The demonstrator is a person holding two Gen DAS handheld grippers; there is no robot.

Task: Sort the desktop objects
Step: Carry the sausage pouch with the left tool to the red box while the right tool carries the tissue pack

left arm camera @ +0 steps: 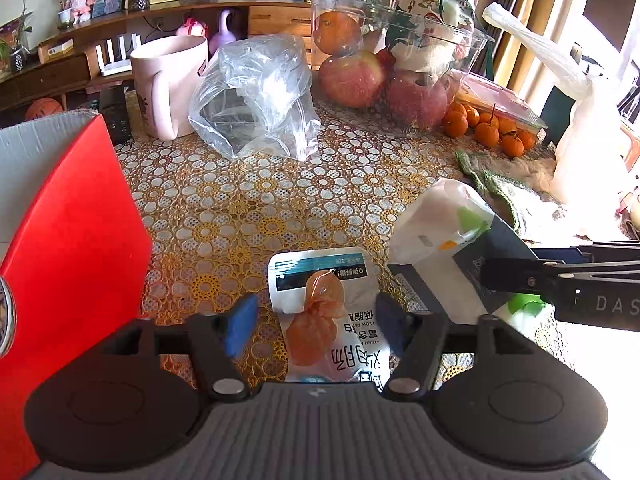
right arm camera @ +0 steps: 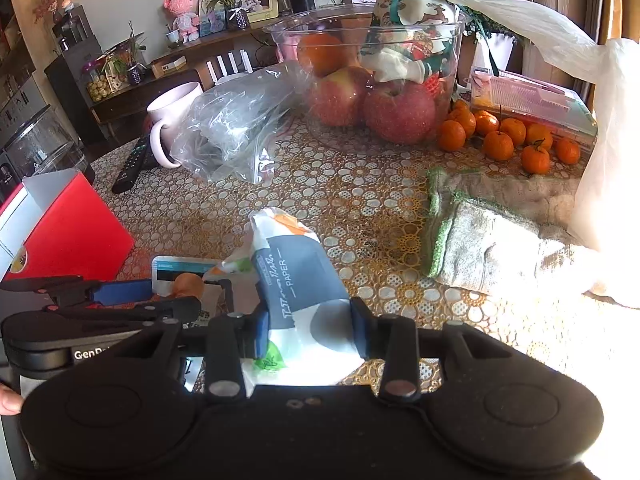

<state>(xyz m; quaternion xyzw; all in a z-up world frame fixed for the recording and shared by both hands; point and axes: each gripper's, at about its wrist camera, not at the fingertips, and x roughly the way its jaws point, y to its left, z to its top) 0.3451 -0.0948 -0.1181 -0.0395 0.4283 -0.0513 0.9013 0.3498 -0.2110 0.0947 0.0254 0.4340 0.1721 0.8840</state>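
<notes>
White-and-grey soft tissue pack sits pinched in the right gripper above the floral tablecloth; left gripper, spread, straddles a silver snack pouch.

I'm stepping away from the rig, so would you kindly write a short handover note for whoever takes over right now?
Right gripper: shut on the tissue pack, held above the table.
Left gripper: open, nothing held; the snack packet lies flat on the tablecloth between its fingers.
The red box stands at the left edge of the table.
Done: tissue pack picked up.
Left: put the tissue pack away, then take the snack packet. The cup, clear bag and cloth are untouched.
</notes>
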